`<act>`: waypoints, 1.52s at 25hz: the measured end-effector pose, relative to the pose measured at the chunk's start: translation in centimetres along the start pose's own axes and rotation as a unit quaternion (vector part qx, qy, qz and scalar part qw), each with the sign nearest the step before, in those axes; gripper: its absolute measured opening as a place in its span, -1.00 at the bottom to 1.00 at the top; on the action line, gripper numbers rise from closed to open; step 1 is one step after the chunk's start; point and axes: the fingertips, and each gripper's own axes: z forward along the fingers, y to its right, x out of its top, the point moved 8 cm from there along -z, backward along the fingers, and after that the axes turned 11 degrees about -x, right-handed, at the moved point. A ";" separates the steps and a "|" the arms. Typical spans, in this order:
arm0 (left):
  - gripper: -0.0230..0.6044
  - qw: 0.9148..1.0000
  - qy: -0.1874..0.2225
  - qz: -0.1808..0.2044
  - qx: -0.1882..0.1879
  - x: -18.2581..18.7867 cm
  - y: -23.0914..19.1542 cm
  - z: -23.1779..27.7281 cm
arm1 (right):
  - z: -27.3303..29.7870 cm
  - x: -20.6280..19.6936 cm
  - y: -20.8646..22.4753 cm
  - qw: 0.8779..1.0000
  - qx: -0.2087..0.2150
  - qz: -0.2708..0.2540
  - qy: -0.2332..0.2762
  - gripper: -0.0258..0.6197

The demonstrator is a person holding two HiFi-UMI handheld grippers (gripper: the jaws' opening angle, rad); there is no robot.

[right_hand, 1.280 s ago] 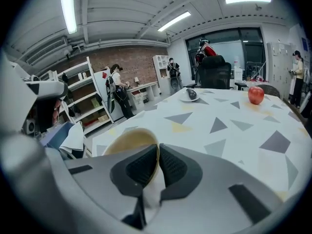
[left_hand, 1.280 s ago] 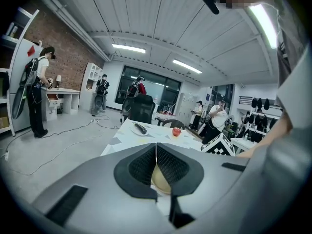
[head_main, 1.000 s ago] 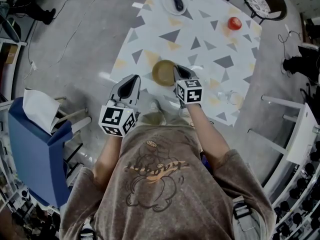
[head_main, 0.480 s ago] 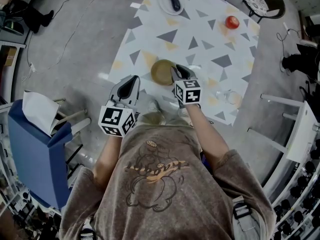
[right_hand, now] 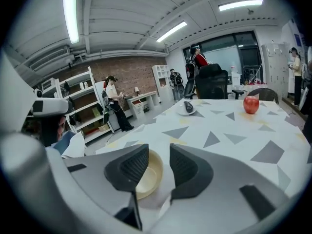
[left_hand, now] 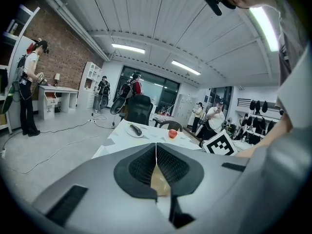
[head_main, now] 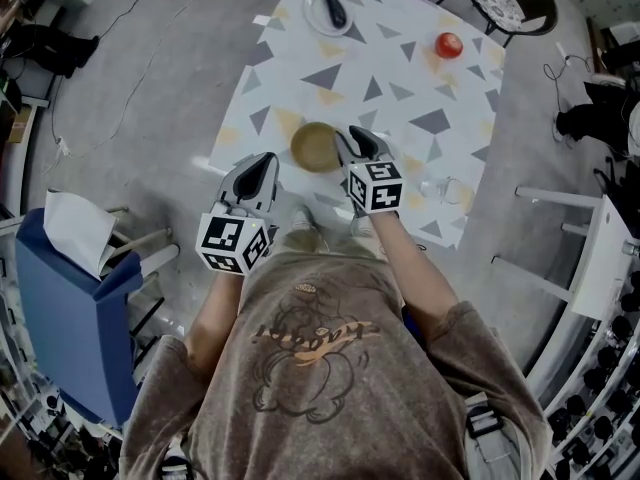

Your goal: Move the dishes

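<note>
Bowl [head_main: 316,146], head view: on table [head_main: 400,118], near edge at 6 o'clock. Right gripper [head_main: 352,140] at its 3, left gripper [head_main: 263,163] off table at 8. Plate [head_main: 327,10] at 12, probably still to move.
Counts: 1 bowl, 1 plate, 1 eggplant [head_main: 333,8], 1 red fruit [head_main: 449,45], 1 glass [head_main: 440,190].
Left gripper view: jaws clenched, empty.
Right gripper view: jaws just been opening, now apart. Bowl shows in gap, pads not touching it; judged released.

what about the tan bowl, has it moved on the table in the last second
No, not noticeably. The bowl keeps its place just below and right of the yellow triangle printed on the table; the whole table slid left in the head view.
</note>
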 end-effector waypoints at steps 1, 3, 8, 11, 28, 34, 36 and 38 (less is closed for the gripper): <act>-0.86 1.000 0.002 0.001 -0.002 0.2 0.2 0.1 | -0.4 0.5 0.0 1.000 0.002 0.003 0.007 -0.53; -0.86 1.000 0.007 0.004 -0.005 0.5 0.7 0.5 | -1.4 1.5 0.1 1.000 0.007 0.008 0.023 -0.53; -0.86 1.000 0.018 0.009 -0.014 1.0 2.6 1.8 | -4.7 4.0 0.5 0.998 0.025 0.002 0.064 -0.54; -0.86 0.999 0.023 0.010 -0.020 1.3 3.9 2.6 | -7.1 5.3 0.8 0.995 0.038 -0.006 0.088 -0.54; -0.86 0.996 0.026 0.052 -0.066 3.4 10.9 7.1 | -20.0 6.3 7.2 0.984 0.006 -0.037 0.177 -0.62; -0.86 0.995 0.025 0.058 -0.080 3.8 12.3 8.4 | -22.8 5.0 10.1 0.981 -0.020 -0.027 0.189 -0.64; -0.86 0.995 0.024 0.057 -0.082 3.8 12.6 8.8 | -23.2 4.5 11.0 0.981 -0.032 -0.024 0.189 -0.65; -0.86 0.994 0.024 0.059 -0.084 3.8 13.0 9.2 | -23.7 4.0 11.8 0.980 -0.048 -0.019 0.190 -0.68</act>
